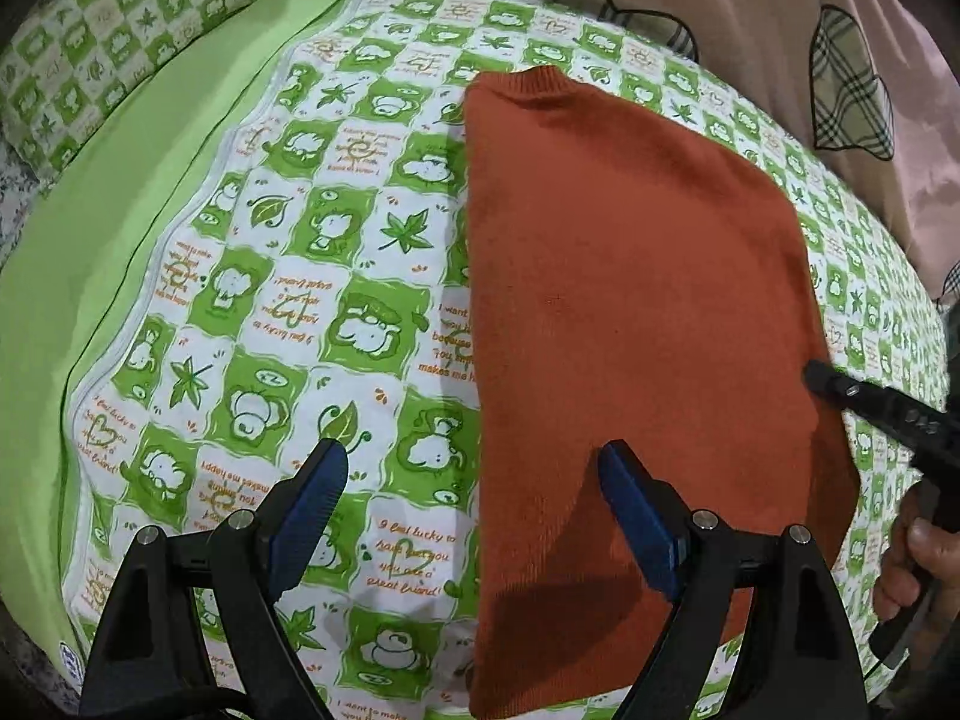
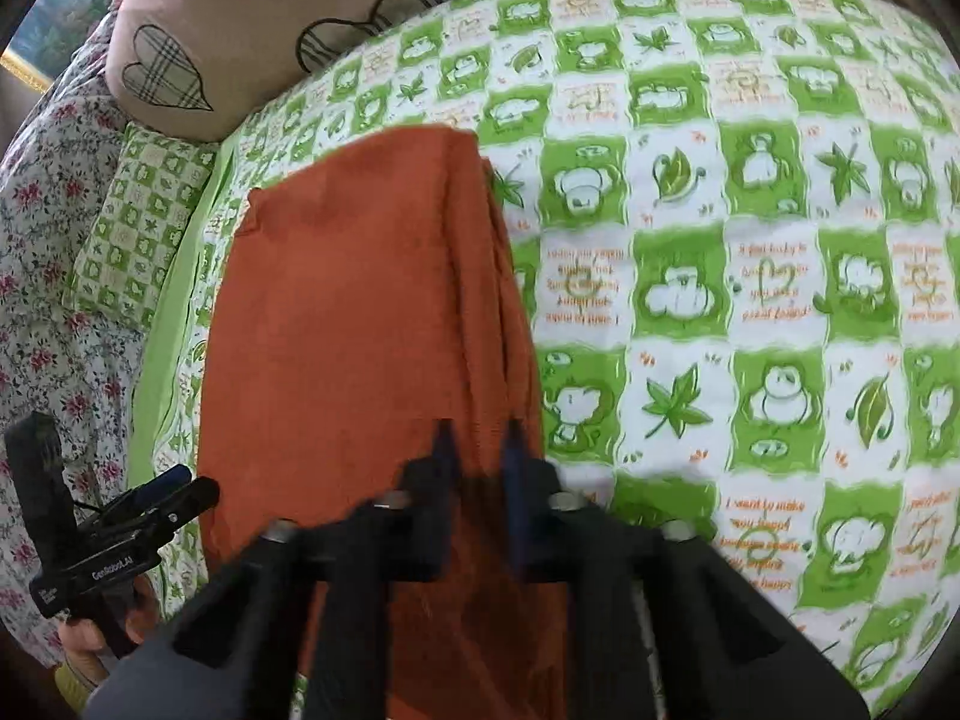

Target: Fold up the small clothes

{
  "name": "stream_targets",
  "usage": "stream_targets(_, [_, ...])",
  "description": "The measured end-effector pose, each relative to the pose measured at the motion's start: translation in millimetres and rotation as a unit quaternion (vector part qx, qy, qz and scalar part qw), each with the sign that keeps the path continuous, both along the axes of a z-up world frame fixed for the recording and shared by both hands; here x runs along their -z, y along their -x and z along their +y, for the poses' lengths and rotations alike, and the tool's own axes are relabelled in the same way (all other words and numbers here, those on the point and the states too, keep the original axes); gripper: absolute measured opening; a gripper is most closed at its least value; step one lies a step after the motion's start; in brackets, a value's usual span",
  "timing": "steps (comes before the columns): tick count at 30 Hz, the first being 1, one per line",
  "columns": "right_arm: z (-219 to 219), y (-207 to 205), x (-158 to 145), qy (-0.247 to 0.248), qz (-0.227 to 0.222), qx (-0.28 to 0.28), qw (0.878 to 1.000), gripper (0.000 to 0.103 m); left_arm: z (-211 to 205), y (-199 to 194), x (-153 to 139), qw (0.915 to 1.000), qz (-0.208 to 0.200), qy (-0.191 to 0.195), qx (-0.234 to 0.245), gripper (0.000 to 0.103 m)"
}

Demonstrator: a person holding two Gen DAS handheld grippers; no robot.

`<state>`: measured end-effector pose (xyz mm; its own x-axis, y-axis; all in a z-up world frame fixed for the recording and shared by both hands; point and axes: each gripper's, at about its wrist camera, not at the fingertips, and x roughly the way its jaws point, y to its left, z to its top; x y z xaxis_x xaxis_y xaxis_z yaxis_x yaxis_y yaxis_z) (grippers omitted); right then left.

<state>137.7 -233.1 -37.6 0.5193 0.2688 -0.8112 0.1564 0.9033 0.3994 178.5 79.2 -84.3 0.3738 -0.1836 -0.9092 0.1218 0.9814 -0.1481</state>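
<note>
Orange sweater [image 1: 630,312] lies flat on the green-and-white printed sheet [image 1: 288,276], folded into a long narrow shape, ribbed hem at the far end, one long edge straight. In the right wrist view the sweater [image 2: 360,330] shows stacked layers along its right side, with fold ridges running lengthwise. Left gripper [image 1: 474,474] hovers over the sweater's near left edge, jaws spread wide: one blue pad sits over the sheet just left of the sweater, the other over the orange knit; nothing pinched between them. Right gripper [image 2: 477,438] is at the sweater's near right edge, blurred, jaws drawn in close with only a narrow strip of orange fabric showing between the fingertips; they look clenched on the sweater edge, though the blur hides whether the pads truly press the cloth. From the left wrist view the right gripper [image 1: 819,375] shows as a black tip touching the sweater's right edge, with a hand [image 1: 918,558] on its handle below. From the right wrist view the left gripper [image 2: 180,480] sits just left of the sweater, held by a hand [image 2: 90,636]. Plain lime band [image 1: 120,240] lies left of the sweater beyond the sheet's edge, a matching pillow [image 1: 120,18] far left of it. Pink quilt [image 1: 780,30] with plaid hearts lies beyond the sweater's far end. Floral fabric [image 2: 48,252] far left of the sweater in the right wrist view.
</note>
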Motion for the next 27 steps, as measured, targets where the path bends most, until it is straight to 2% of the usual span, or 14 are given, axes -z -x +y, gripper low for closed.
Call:
stream_targets(3, [-1,10,-20,0.016,-0.033,-0.001,0.999,0.01,-9,0,-2,0.9997,-0.012,-0.017,0.016,0.086])
stream_targets(5, [-1,6,-8,0.028,-0.013,-0.005,1.0,0.01,-16,-2,6,0.9993,-0.003,-0.031,0.022,0.087])
stream_targets(7, [-2,0,11,0.025,0.013,-0.003,1.0,0.01,-17,-3,12,0.9993,0.0,-0.03,0.023,0.087])
stream_targets(11, [2,-3,12,0.03,0.013,0.004,0.999,0.013,-14,-5,13,0.9995,0.002,-0.026,0.019,0.087])
stream_targets(13, [0,1,6,0.019,0.01,0.009,1.0,0.021,-12,-1,9,0.9993,-0.002,-0.031,0.019,0.087])
stream_targets(17, [-2,17,-8,0.017,0.006,0.017,1.0,0.031,-13,8,0,0.9989,-0.008,-0.041,0.019,0.087])
stream_targets(19, [1,28,-16,0.019,-0.003,0.013,1.0,0.054,-13,18,-6,0.9987,-0.013,-0.044,0.022,0.087])
stream_targets(23, [12,55,-25,0.023,-0.018,-0.008,1.0,0.06,-21,39,-14,0.9961,-0.032,-0.076,0.031,0.087])
stream_targets(27, [24,79,-26,0.03,-0.019,-0.031,0.999,0.068,-22,66,-22,0.9939,-0.044,-0.09,0.047,0.087])
